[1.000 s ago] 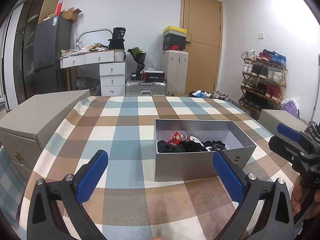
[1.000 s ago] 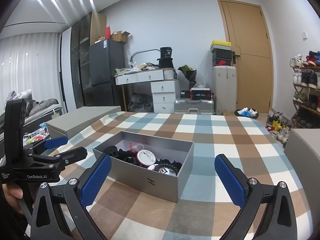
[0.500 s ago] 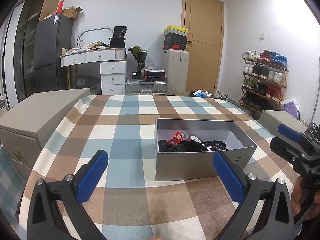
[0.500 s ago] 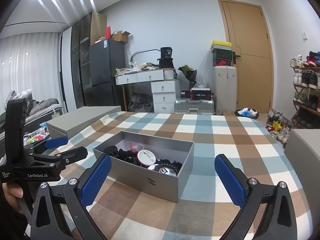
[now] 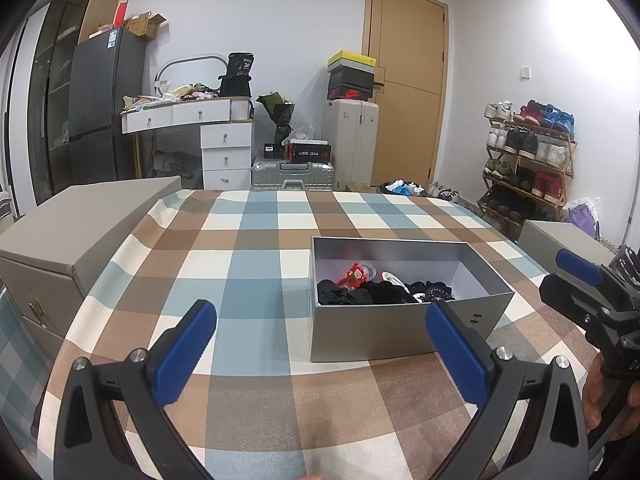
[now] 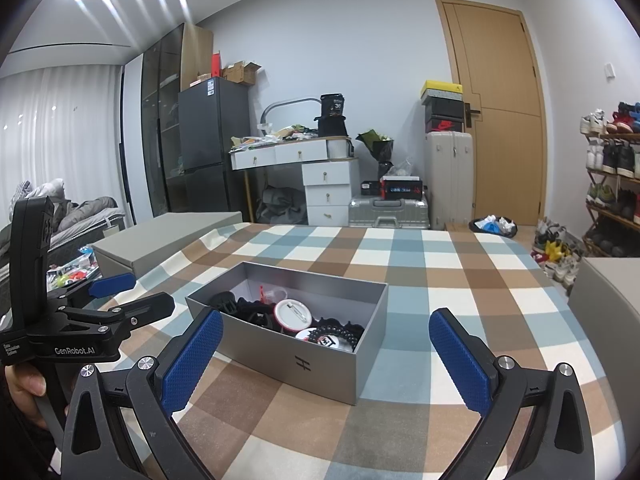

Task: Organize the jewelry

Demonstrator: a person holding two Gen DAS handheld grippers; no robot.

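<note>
**Right wrist view: open grey box of jewelry on the checked cloth, both grippers spread wide**

Right wrist view has the grey box (image 6: 320, 360) standing lidless mid-table on the checked tablecloth (image 6: 440, 264), an "H"-like mark printed on its near wall. Inside lie a round white pin badge (image 6: 291, 313), a black bead bracelet (image 6: 334, 330) over a printed disc whose lettering is too small to read, and a dark tangle that cannot be told apart. From the left wrist view a small red charm (image 5: 354, 276) shows among the black items; the near wall hides the rest.

Closed grey boxes sit at the table's left edge (image 5: 80, 224) and right edge (image 5: 556, 236), the latter cut off.

"GenRobot.AI" is printed on the left gripper (image 6: 132, 292), held by a hand (image 6: 24, 384) at the frame's edge, its jaws parted and holding nothing. The right gripper (image 6: 326, 354) hangs low before the box, jaws released wide, empty. A black bag on the far desk reads "36" (image 6: 338, 106).
</note>
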